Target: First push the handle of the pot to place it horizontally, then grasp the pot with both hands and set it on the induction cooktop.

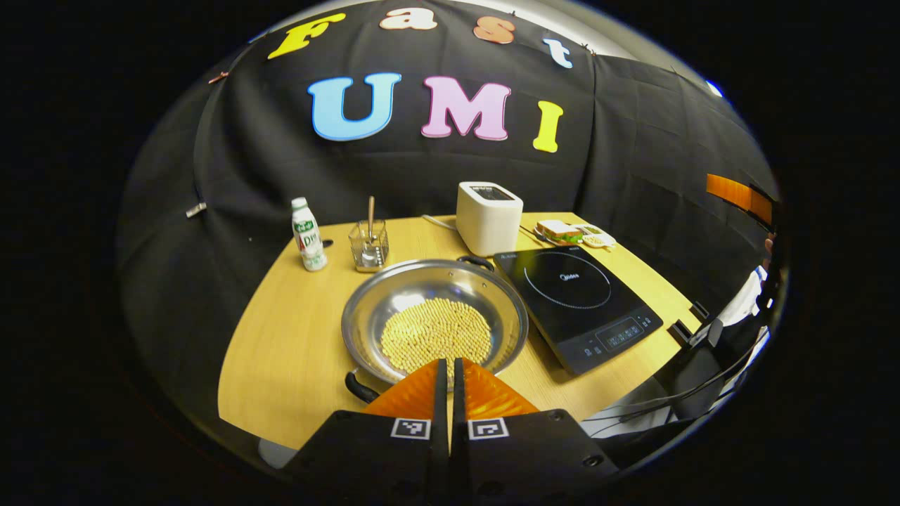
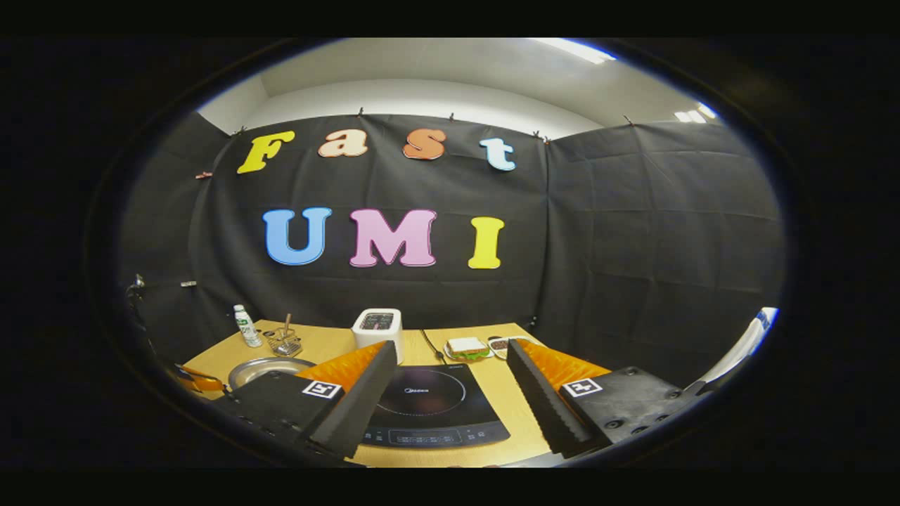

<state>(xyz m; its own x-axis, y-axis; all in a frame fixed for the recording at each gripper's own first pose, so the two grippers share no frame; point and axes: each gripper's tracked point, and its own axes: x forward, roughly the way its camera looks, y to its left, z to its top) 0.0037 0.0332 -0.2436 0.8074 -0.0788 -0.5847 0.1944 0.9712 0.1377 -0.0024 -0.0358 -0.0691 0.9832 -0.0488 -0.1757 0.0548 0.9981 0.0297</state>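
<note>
In the left gripper view, the left gripper (image 1: 450,372) sat at six o'clock with its two fingers pressed together and nothing between them, their tips over the near rim of the wide, shallow stainless-steel pot (image 1: 434,318). The pot rested on the light wooden table (image 1: 281,351) with a heap of pale yellow beans (image 1: 436,334) in its middle; one black handle (image 1: 360,387) stuck out at seven o'clock, the other (image 1: 477,262) at one o'clock. Just beside the pot, at three o'clock, lay the flat black induction cooktop (image 1: 578,303), bare on top. Farther back stood a white box-shaped toaster (image 1: 489,217), a clear glass with a spoon (image 1: 369,242) and a small white bottle (image 1: 308,234).

In the right gripper view, the right gripper (image 2: 450,383) had its fingers spread wide apart, framing the cooktop (image 2: 429,411), with the pot (image 2: 267,369) at nine o'clock and a sandwich on a plate (image 2: 467,347) beyond.
</note>
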